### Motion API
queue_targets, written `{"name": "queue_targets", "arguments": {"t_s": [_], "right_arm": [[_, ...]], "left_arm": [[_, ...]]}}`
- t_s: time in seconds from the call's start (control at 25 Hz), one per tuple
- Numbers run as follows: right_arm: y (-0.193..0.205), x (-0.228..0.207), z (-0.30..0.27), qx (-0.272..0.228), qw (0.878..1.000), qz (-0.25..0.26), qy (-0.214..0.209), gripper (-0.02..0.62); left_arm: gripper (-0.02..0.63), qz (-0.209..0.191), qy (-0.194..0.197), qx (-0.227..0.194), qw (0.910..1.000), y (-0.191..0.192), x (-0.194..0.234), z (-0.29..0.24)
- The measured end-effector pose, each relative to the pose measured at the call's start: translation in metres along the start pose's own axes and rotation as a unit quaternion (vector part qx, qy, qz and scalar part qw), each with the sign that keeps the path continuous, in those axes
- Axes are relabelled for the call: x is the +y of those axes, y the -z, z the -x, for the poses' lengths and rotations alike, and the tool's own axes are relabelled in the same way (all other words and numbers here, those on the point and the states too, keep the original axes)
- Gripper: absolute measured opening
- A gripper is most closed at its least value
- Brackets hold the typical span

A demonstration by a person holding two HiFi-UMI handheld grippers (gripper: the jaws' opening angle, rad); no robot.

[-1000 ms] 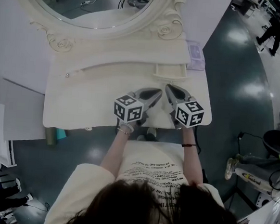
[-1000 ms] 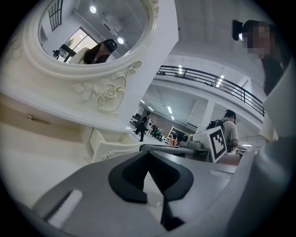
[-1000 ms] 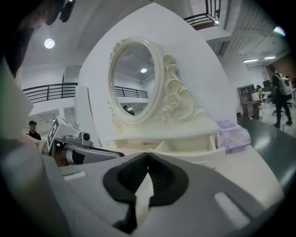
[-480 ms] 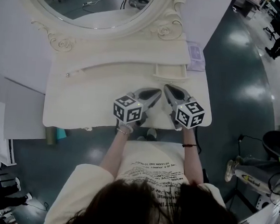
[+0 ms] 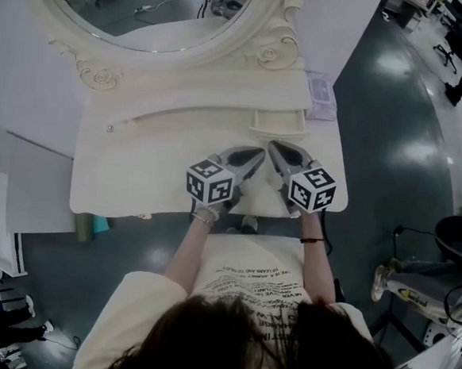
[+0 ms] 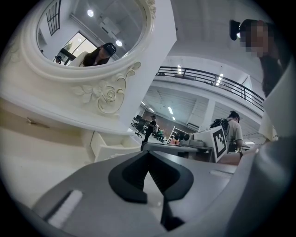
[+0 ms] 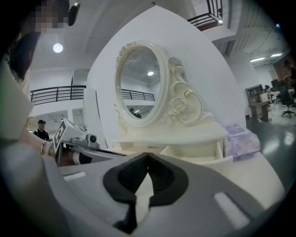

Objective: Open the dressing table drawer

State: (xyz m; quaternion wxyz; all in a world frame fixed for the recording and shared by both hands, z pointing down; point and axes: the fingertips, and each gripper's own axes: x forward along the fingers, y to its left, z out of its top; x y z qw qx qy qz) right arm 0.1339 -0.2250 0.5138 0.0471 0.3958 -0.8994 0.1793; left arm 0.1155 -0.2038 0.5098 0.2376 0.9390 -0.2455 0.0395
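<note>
Evidently the drawer [image 5: 280, 121] stands pulled out just ahead of my fingers [image 5: 247, 160], so left gripper [image 5: 257, 152] and right gripper [image 5: 274, 146] hover pressed together, empty, over the surface [image 5: 137, 164]; likely done.

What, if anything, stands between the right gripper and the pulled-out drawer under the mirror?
Nothing visible. Only bare tabletop lies between the right gripper, its jaws shut, and the drawer. The purple pack sits to the drawer's right, off that line.
</note>
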Motion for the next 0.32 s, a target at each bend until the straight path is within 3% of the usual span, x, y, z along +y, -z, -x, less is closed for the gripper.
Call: {"name": "queue_targets", "arguments": {"t_s": [0.32], "right_arm": [[-0.0003,-0.0073,-0.0042,0.002,1.000,-0.004,-0.002,0.003]], "left_arm": [[0.000,0.004,0.000,0.001,1.0000,0.0007,0.0069,-0.0058]]}}
